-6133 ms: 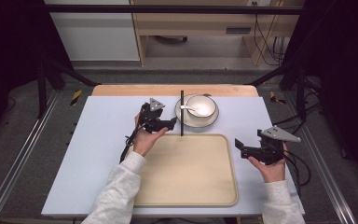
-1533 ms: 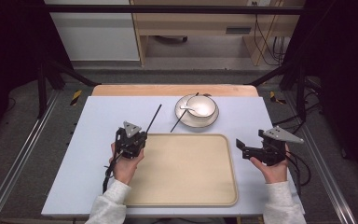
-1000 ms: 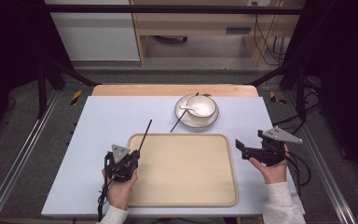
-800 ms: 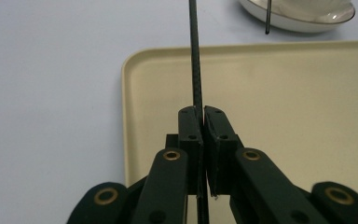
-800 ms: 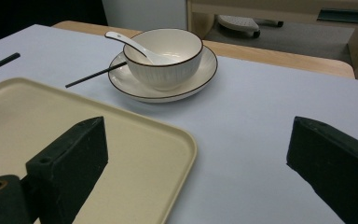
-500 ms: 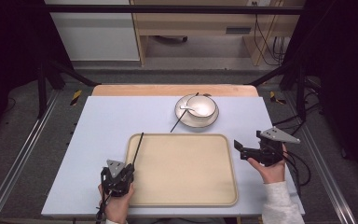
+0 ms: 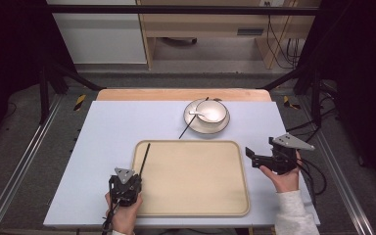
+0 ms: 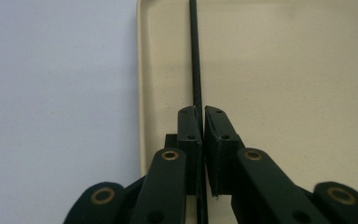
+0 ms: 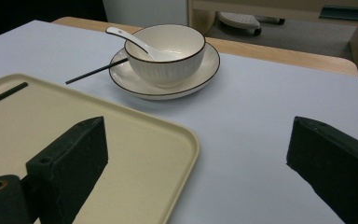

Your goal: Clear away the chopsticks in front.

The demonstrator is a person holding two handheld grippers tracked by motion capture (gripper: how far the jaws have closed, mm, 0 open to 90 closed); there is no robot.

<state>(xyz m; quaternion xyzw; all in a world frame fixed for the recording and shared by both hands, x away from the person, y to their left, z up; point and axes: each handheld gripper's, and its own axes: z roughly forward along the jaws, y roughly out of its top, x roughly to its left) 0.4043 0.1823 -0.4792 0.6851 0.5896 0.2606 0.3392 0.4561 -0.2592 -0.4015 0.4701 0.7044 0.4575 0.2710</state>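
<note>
High view: the left tongs (image 7: 127, 182) at the tray's (image 7: 235, 210) near-left corner grip a chopstick (image 7: 144, 157) lying along its left edge. Left gripper view: jaws clenched on it. Right gripper view: right tongs (image 9: 200, 154) spread wide — bowl (image 9: 164, 53), spoon (image 9: 126, 37), plate (image 9: 205, 70) beyond.

Left tool (image 7: 126, 185) grips black chopstick (image 7: 143, 159) over tray (image 7: 196, 208); right tool (image 7: 254, 155) beside tray.

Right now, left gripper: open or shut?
Shut. In the left gripper view, the left gripper has its jaws pressed on the black chopstick, which runs out over the tray.
</note>
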